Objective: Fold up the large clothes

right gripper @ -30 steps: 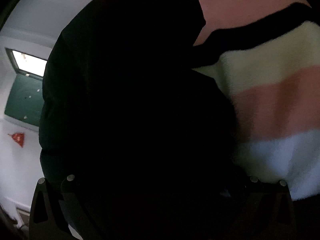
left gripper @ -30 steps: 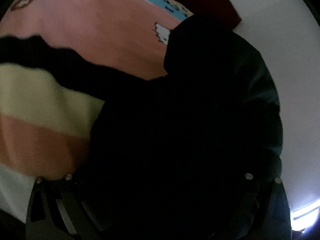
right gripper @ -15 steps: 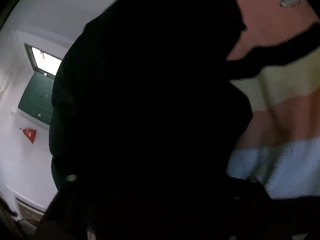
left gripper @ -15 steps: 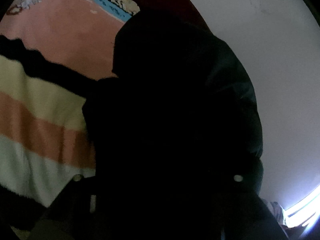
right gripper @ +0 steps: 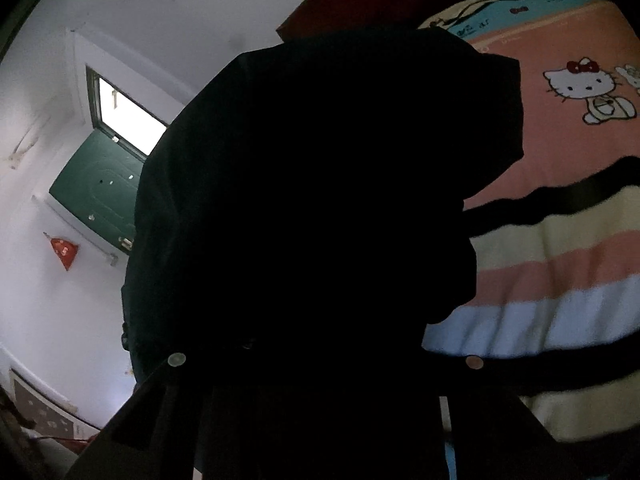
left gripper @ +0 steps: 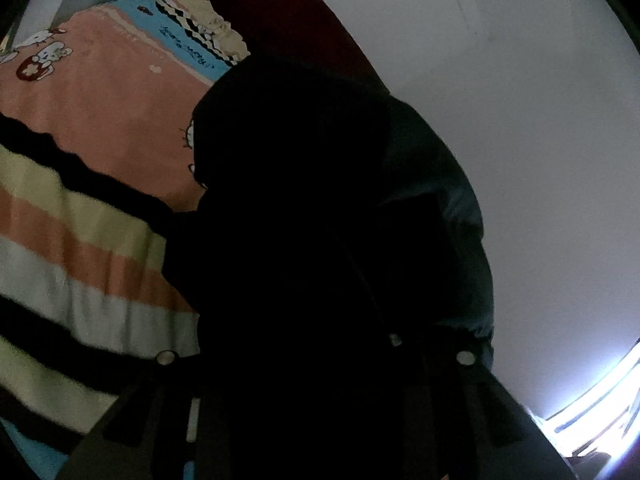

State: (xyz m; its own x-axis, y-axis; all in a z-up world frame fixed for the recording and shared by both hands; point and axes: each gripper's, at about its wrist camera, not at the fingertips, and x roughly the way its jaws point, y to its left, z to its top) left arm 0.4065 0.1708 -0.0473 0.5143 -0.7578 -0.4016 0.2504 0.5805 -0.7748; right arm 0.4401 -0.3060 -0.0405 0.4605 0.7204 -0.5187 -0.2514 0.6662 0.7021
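Observation:
A large black garment (left gripper: 320,220) hangs in front of the left wrist camera and fills most of the view. It also fills the right wrist view (right gripper: 320,200). My left gripper (left gripper: 316,364) and my right gripper (right gripper: 320,368) are both shut on the garment and hold it up above the bed. The fingertips are hidden in the dark cloth. A striped blanket (left gripper: 72,248) of cream, pink, white and black bands lies on the bed; it also shows in the right wrist view (right gripper: 560,280).
A pink cartoon-cat bed sheet (right gripper: 560,112) lies under the blanket, also in the left wrist view (left gripper: 108,100). A dark red headboard (left gripper: 280,12) stands behind. A white wall (left gripper: 520,120), a green door (right gripper: 100,184) and a bright window (right gripper: 128,120) lie beyond.
Both grippers have lifted and tilted upward with the black garment. More of the wall, door and sheet shows, and the garment hangs higher above the blanket.

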